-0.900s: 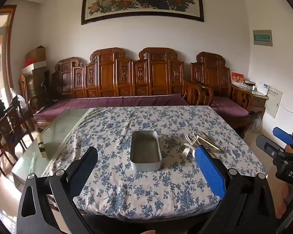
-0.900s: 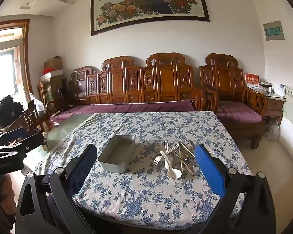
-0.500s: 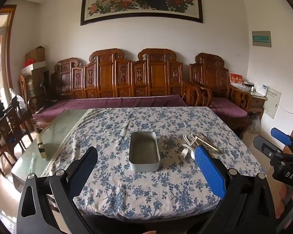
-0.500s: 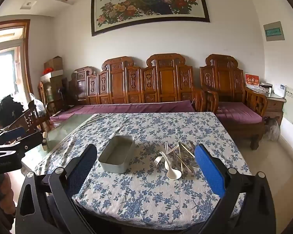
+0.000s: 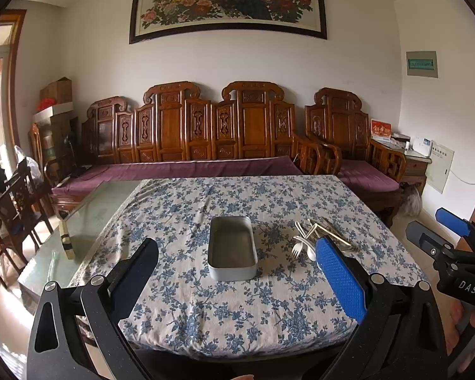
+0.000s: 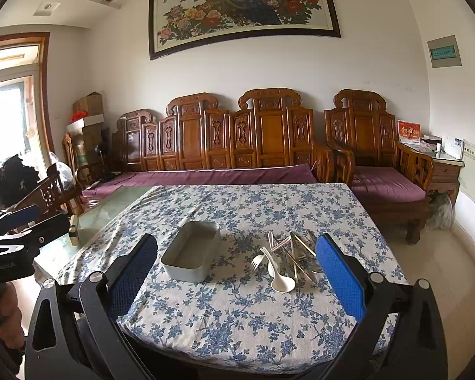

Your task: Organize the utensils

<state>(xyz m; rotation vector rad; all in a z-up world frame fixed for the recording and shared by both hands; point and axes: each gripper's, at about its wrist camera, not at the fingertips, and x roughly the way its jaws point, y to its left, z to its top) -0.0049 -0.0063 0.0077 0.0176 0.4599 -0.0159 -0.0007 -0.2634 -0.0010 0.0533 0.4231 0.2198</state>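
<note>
The counter [image 5: 180,304], under a blue-flowered cloth, carries a grey tin [image 5: 232,247] near its middle, empty, its long axis running from near edge to far edge. Just to the right of the tin, toward the counter's right edge, lies the pile of utensils [image 6: 288,256]: a white spoon [image 6: 280,280] and a white fork [image 6: 257,261] nearest the near edge, with metal pieces crossed over one another behind them, most handles pointing toward the far edge. Both tongs hang short of the near edge, wide apart and holding nothing. The right tongs [image 6: 237,272] look almost straight at the pile, which sits just inside their right pad, so the right hand is judged the nearer one for a first pick; the left tongs [image 5: 237,272] frame the tin instead, with the pile at their right pad. Against the earlier frames little differs: tin and pile sit a touch higher in view, the tongs equally wide, nothing on the counter moved.
</note>
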